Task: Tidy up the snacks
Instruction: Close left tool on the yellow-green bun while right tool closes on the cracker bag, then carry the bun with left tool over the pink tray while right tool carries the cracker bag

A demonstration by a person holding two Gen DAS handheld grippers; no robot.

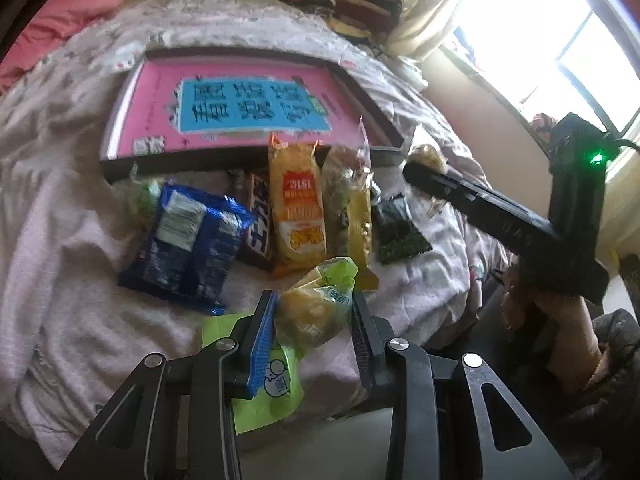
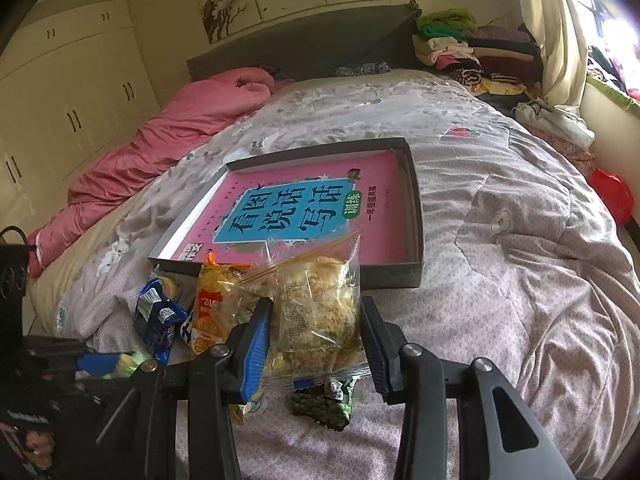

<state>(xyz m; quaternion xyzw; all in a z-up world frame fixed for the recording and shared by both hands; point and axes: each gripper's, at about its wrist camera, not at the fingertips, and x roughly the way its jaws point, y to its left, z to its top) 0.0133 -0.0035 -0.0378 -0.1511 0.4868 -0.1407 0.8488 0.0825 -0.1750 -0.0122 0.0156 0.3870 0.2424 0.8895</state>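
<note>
gripping a small green-wrapped snack [image 1: 316, 308], the left gripper [image 1: 314, 320] has its jaws pressed against both sides of the crinkly packet, which bulges yellow through the clear part of its wrapper and seems lifted off the quilt [image 1: 60, 220]; a flat lime-green packet [image 1: 272, 392] lies under it near the foot edge of the bed. the right gripper [image 2: 316, 328] is likewise clamped on a snack, a clear pouch of pale flaky cake [image 2: 316, 300] whose stiff sealed top stands up toward the box. just beyond, the rest of the snacks sit in a loose row on the soft, rumpled floral quilt: a glossy blue biscuit pack [image 1: 184, 240], a dark chocolate bar [image 1: 258, 224] partly tucked beside it, a long orange-and-yellow packet [image 1: 298, 208], a clear yellow-banded bag [image 1: 352, 208] and a small dark green seaweed-like packet [image 1: 400, 224]. behind that row, touching or nearly touching their far ends, lies a shallow dark cardboard box [image 2: 416, 216] with low walls, its floor covered by a pink book with a blue title panel [image 2: 292, 212]. no snack is inside the box yet, so the sorting looks barely begun, assuming the box is where they go: two packets are in hand and at least six wait on the quilt. farther off are a pink duvet [image 2: 160, 140] and folded clothes [image 2: 460, 48] by the headboard.
</note>
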